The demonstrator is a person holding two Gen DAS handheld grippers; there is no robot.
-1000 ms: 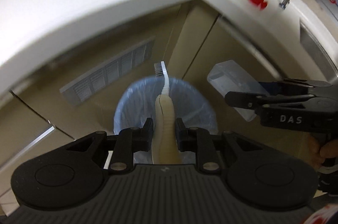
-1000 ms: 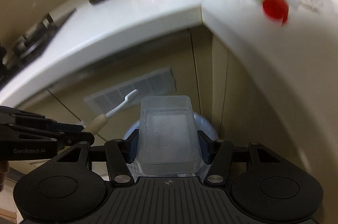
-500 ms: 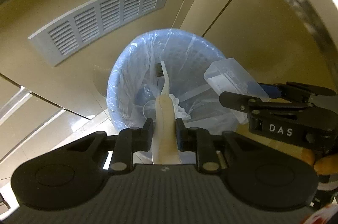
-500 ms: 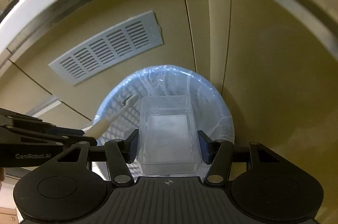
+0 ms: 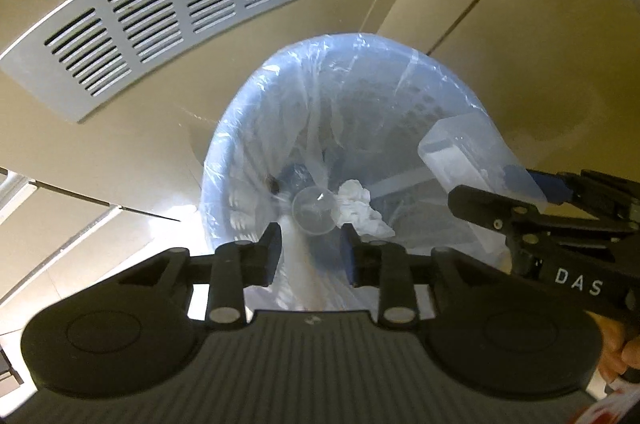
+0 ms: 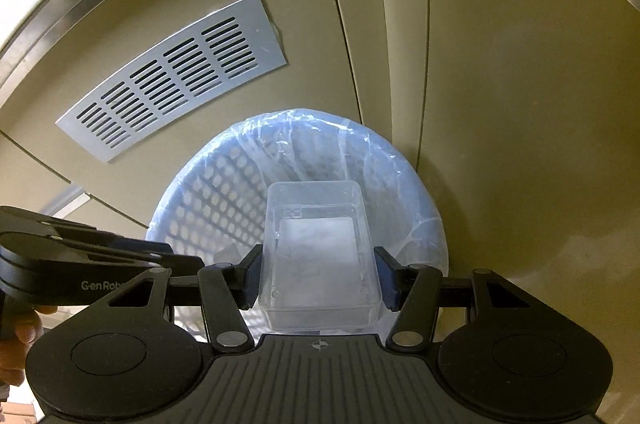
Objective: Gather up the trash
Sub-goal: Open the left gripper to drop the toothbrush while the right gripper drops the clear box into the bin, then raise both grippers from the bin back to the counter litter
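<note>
the floor is pale tile with thin dark joints. on it, close against the beige cabinet fronts, stands a round blue mesh bin lined with a clear plastic bag. a grey slotted vent sits in the cabinet front behind the bin.

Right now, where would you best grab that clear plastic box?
Across its two long side walls, near one end, coming from that end, as the right gripper does. The clear plastic box has flat, parallel walls that suit two pads.
</note>
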